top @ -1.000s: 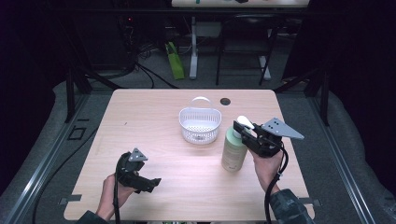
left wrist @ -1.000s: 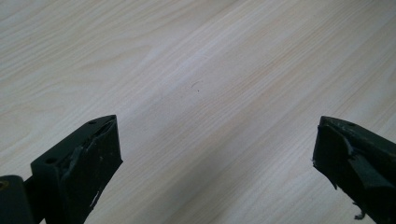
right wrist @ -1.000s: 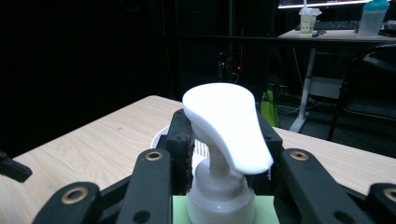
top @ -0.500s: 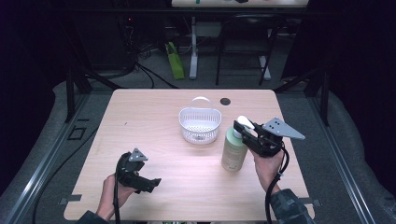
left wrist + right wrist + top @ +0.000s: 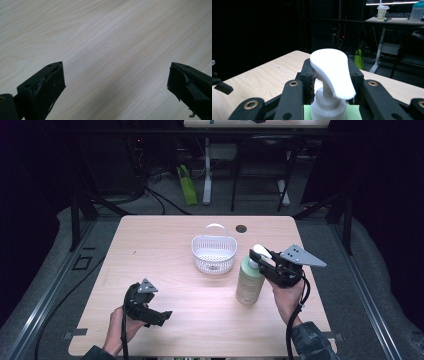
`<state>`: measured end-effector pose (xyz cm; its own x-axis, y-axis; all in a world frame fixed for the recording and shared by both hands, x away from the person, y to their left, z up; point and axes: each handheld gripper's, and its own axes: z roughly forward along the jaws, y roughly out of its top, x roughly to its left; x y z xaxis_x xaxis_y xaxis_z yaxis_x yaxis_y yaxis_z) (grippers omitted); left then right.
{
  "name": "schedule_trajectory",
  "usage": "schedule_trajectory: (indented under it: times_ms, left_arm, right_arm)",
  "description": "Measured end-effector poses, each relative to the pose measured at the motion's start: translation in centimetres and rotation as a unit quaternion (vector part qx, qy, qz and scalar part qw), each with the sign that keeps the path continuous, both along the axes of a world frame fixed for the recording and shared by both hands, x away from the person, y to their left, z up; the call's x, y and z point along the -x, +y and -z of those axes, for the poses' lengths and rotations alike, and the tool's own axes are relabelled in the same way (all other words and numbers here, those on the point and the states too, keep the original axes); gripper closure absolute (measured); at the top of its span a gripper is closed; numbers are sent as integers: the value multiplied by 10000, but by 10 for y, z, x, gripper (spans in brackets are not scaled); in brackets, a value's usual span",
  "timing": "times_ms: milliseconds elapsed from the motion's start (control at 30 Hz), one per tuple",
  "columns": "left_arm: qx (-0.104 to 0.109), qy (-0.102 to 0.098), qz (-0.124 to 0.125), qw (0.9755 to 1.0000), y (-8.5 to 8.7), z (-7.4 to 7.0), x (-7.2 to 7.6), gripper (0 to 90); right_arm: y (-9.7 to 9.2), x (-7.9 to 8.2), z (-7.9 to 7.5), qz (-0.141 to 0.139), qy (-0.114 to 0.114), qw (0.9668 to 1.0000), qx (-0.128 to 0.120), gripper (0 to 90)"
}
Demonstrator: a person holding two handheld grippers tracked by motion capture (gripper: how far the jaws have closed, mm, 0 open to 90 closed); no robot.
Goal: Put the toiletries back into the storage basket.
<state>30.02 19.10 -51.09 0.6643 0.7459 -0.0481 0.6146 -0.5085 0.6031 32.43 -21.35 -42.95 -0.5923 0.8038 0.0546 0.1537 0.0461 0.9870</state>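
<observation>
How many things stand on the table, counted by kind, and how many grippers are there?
Pump bottle: 1
Basket: 1
Grippers: 2, the left gripper and the right gripper
Total: 4

Count: 1 pump bottle (image 5: 249, 281), 1 white basket (image 5: 214, 254), 2 tongs — left (image 5: 161, 317), right (image 5: 259, 261). All on 1 wooden surface (image 5: 165, 245).

Dark room; grey floor (image 5: 380, 270); perhaps a desk (image 5: 397, 18) behind.
</observation>
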Motion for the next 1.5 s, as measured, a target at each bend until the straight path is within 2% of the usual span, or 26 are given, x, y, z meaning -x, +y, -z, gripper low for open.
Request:
schedule_trajectory:
  times_ms: [333,800,1500]
  left_arm:
    - [6,-4,-2,10000,0,0,0,8]
    - [57,-26,4,10000,1,-1,0,9]
    - [63,-33,-15,10000,1,-1,1,9]
  right_arm:
    - [2,2,-5,-107,-56,9999,42,663]
    - [4,2,-10,-105,-64,9999,121,663]
    - [10,-2,-29,-256,-56,9996,103,662]
